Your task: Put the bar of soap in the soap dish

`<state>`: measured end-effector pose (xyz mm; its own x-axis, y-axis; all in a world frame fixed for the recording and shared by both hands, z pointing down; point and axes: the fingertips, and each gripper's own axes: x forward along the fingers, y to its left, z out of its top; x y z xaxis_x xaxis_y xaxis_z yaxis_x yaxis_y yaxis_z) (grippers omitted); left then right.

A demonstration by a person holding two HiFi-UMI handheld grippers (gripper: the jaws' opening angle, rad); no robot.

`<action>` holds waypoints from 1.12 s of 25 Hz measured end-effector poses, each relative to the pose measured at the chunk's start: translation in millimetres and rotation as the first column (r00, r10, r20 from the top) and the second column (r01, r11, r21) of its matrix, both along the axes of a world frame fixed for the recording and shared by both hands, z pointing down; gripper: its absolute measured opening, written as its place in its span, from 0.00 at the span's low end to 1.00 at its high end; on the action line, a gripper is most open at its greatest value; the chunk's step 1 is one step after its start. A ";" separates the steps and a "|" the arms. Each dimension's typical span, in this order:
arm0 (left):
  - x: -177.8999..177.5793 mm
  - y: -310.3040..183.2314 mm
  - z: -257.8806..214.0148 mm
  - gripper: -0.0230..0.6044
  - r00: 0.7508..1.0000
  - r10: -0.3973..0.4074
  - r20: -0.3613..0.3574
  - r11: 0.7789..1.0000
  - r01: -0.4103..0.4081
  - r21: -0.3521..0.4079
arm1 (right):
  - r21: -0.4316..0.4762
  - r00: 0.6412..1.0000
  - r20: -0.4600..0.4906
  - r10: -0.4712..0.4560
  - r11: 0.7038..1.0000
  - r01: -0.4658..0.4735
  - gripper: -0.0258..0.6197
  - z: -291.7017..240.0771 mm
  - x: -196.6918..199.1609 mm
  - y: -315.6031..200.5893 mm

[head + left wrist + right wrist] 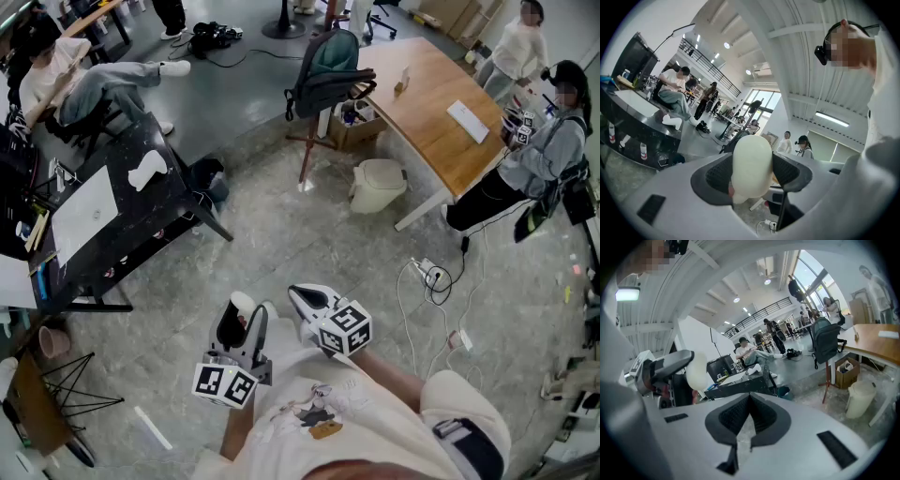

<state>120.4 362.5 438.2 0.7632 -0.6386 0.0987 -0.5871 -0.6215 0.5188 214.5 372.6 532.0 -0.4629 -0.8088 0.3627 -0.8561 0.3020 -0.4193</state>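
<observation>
Cream oval bar of soap (751, 168) is clamped between the left gripper (242, 317) pads. Its long axis runs along the jaws, and the rounded end pokes past the tips, away from the person's white printed shirt (309, 412). It is held just ahead of that shirt, above the grey concrete floor (309, 234). Right gripper (300, 298) is also just ahead of the shirt, jaws closed together on nothing.
</observation>
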 end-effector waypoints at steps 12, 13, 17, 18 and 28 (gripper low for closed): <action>19.0 86.6 3.2 0.47 0.994 0.029 0.101 1.000 -0.029 0.001 | 0.037 0.998 0.053 -0.025 0.999 0.023 0.05 -21.4 -2.4 72.2; 14.9 88.2 3.4 0.47 0.993 0.027 0.115 1.000 -0.028 0.002 | 0.049 0.997 0.072 -0.029 0.998 0.026 0.05 -28.0 -6.6 71.3; -6.8 83.6 17.7 0.47 0.992 0.000 0.130 1.000 0.003 -0.018 | 0.116 0.993 0.100 -0.068 0.992 0.056 0.05 -44.9 -29.7 57.0; -11.6 80.5 20.3 0.47 0.991 -0.010 0.131 1.000 0.013 -0.019 | 0.124 0.992 0.098 -0.075 0.990 0.063 0.05 -45.4 -34.4 53.3; -33.8 78.8 39.1 0.47 0.972 -0.182 0.152 0.982 0.187 -0.022 | 0.116 0.973 0.130 -0.190 0.978 0.176 0.05 -18.6 -51.4 41.0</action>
<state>86.6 441.3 477.3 0.6076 -0.7610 0.2274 -0.7621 -0.4780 0.4366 163.1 413.6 513.4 -0.6467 -0.7350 0.2037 -0.7176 0.4959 -0.4890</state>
